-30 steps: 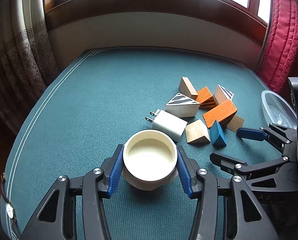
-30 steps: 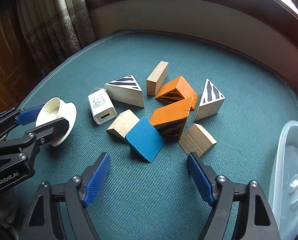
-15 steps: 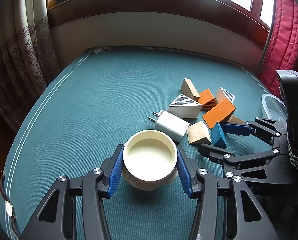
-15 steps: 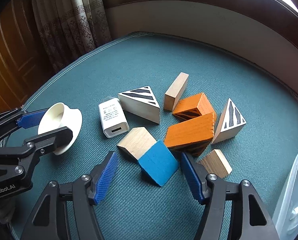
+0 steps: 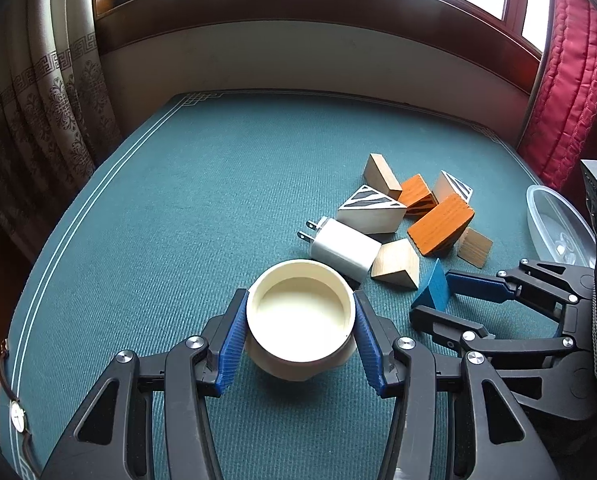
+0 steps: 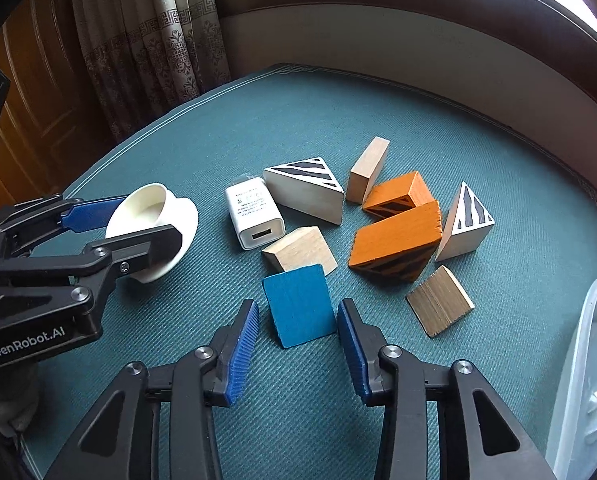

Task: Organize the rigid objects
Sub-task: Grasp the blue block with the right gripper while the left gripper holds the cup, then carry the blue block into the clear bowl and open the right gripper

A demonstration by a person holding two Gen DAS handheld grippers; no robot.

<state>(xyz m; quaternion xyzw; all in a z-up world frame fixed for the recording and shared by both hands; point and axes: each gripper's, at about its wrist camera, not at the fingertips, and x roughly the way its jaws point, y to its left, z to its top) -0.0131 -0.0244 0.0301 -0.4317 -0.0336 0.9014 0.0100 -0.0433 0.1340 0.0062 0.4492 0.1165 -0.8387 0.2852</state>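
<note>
Right wrist view: right gripper (image 6: 298, 340) has advanced on the blue block (image 6: 299, 305) since a second ago and narrowed; its jaws now flank the block with a thin gap on each side, not yet pinching. Left wrist view, unchanged over the same interval: left gripper (image 5: 301, 336) pressed on the cream bowl (image 5: 301, 312), one pad on each side of the wall.

Containers, two.
- Cream bowl: inside bare, held just above or on the green tabletop (image 5: 178, 208); contact cannot be told. It sits left of the block group.
- Clear plastic tub (image 6: 586, 380): at the table's right edge, well apart from the bowl; small pale pieces lie inside, too blurred to identify.

Loose items, nine.
- White USB charger (image 6: 254, 216), one, prongs pointing away from the right gripper, just beside the bowl.
- Blue block, one, tilted on edge, nearest the right gripper.
- Plain pale wood blocks, two: a wedge (image 6: 300, 250) touching the blue block, and a slab (image 6: 368, 168) standing at the far side.
- Striped white triangles, two: one (image 6: 304, 190) beside the charger, one (image 6: 464, 220) at the right.
- Orange blocks with black stripes, two: large (image 6: 396, 240) and small (image 6: 398, 194), touching one another.
- Dark wood wedge (image 6: 440, 300), one, nearest the tub.
</note>
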